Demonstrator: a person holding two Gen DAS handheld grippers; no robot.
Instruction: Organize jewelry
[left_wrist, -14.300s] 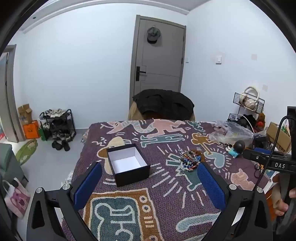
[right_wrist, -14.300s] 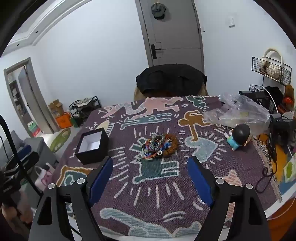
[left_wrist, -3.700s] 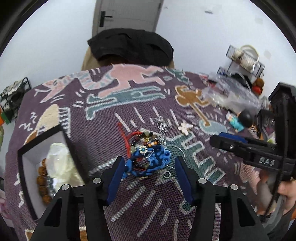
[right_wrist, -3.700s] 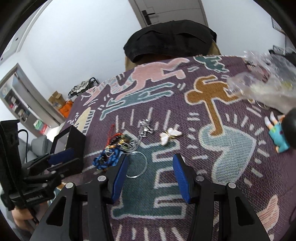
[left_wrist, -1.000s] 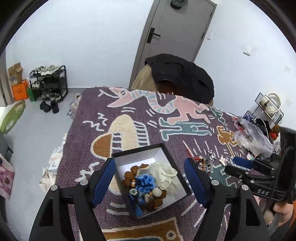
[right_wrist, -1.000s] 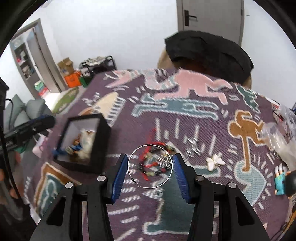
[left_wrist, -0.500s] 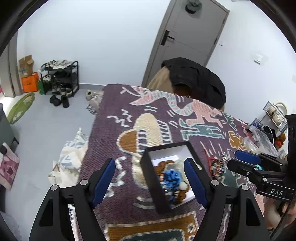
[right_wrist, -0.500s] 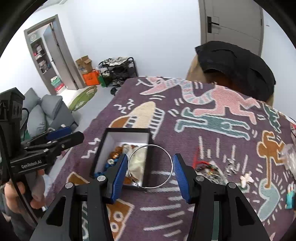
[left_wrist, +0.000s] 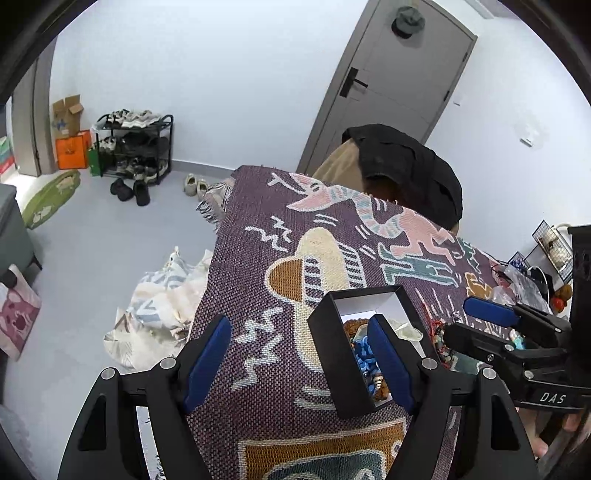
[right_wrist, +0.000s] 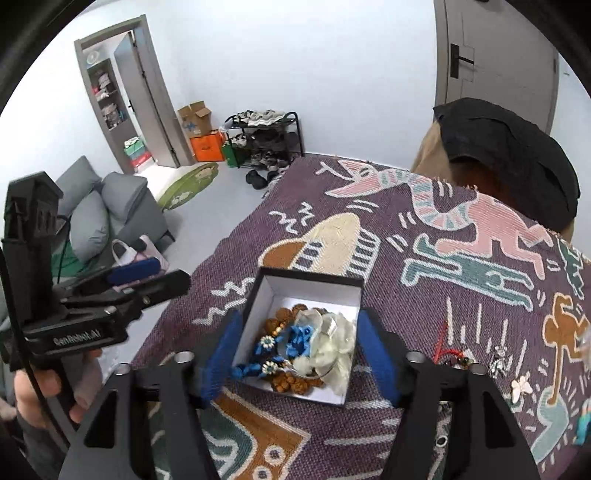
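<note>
The black jewelry box (right_wrist: 291, 332) sits at the centre of the right wrist frame on the patterned worktop cloth (right_wrist: 461, 236), holding blue beads (right_wrist: 295, 338), brown beads and a thin hoop. At left, the left gripper (right_wrist: 147, 278) stands wide open, empty. The right gripper (right_wrist: 295, 354) straddles the box, jaws opening, pads clear. Loose jewelry (right_wrist: 458, 356) lies at lower right.
</note>
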